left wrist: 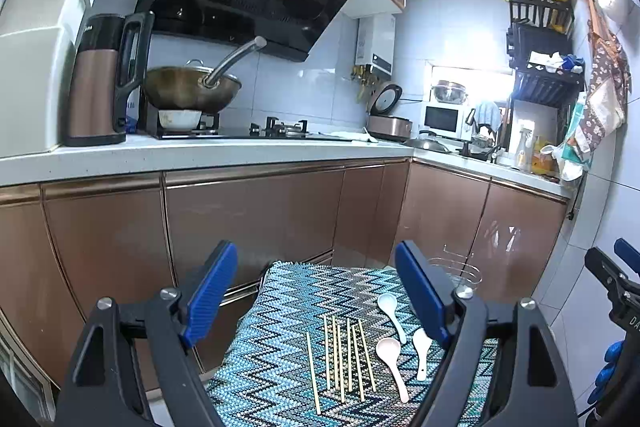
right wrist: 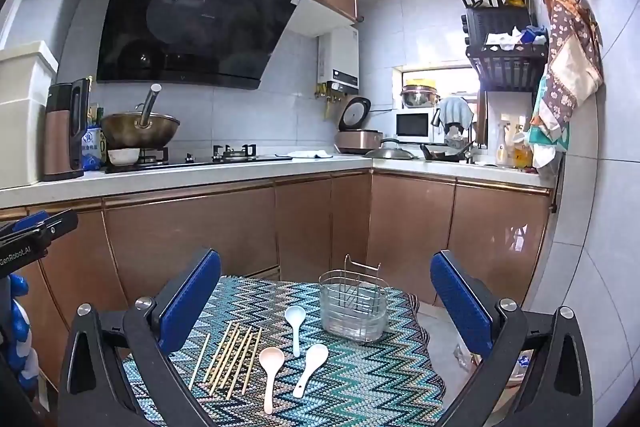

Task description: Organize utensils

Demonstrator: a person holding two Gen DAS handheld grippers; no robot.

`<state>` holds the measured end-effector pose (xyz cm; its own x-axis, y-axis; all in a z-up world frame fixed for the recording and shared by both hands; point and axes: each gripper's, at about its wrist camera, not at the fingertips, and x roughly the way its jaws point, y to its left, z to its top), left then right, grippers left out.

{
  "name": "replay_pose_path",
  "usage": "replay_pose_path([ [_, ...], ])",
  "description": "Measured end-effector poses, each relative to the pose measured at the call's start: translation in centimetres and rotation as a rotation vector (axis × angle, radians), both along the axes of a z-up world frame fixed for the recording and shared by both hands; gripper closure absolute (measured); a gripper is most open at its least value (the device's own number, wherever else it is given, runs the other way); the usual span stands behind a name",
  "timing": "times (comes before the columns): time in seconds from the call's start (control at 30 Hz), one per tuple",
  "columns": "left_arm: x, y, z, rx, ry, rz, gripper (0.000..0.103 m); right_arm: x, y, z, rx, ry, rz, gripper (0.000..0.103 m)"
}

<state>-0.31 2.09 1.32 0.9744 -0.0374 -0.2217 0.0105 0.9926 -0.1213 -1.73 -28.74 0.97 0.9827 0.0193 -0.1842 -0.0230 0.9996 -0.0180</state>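
Note:
Several wooden chopsticks [left wrist: 344, 359] [right wrist: 232, 361] lie side by side on a zigzag-patterned mat [left wrist: 276, 347] [right wrist: 360, 379]. To their right lie three spoons: a pale blue one [left wrist: 391, 313] [right wrist: 295, 327], a pinkish one [left wrist: 394, 363] [right wrist: 271, 373] and a white one [left wrist: 422, 351] [right wrist: 310, 367]. A clear wire-framed utensil holder [right wrist: 354, 307] [left wrist: 456, 269] stands at the mat's far right, seemingly empty. My left gripper [left wrist: 324, 303] is open above the mat, holding nothing. My right gripper [right wrist: 326, 307] is open above the mat, holding nothing.
Copper-coloured cabinets [right wrist: 192, 231] and a white counter [right wrist: 180, 175] stand behind the mat. On the counter are a kettle [right wrist: 64, 135], a wok [right wrist: 140, 129] on the hob and a rice cooker [right wrist: 358, 139]. A tiled wall [right wrist: 600, 227] is at the right.

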Motion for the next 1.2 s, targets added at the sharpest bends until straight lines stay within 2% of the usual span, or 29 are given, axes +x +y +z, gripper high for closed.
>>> replay_pose_path([
  [0.3, 2.7, -0.7, -1.1, -0.004, 0.066, -0.048, 0.023, 2.5, -0.9, -1.4, 0.019, 0.06, 0.01, 0.0],
  [0.53, 8.0, -1.3, -3.7, -0.037, 0.192, -0.127, 0.023, 6.5, -2.0, -4.0, 0.04, 0.162, 0.028, 0.0],
  [0.83, 15.0, -3.9, -6.9, -0.03, 0.271, -0.149, 0.023, 12.1, -3.6, -8.2, 0.064, 0.288, 0.051, 0.001],
  [1.0, 20.6, -6.0, -9.5, -0.022, 0.356, -0.233, 0.023, 15.6, -4.8, -11.7, 0.098, 0.397, 0.08, 0.013],
  [1.07, 23.2, -6.6, -10.9, -0.03, 0.409, -0.276, 0.023, 17.0, -5.5, -13.3, 0.131, 0.452, 0.099, 0.023],
  [1.2, 28.2, -8.3, -14.0, -0.06, 0.525, -0.353, 0.024, 20.1, -6.7, -17.7, 0.226, 0.585, 0.18, 0.038],
])
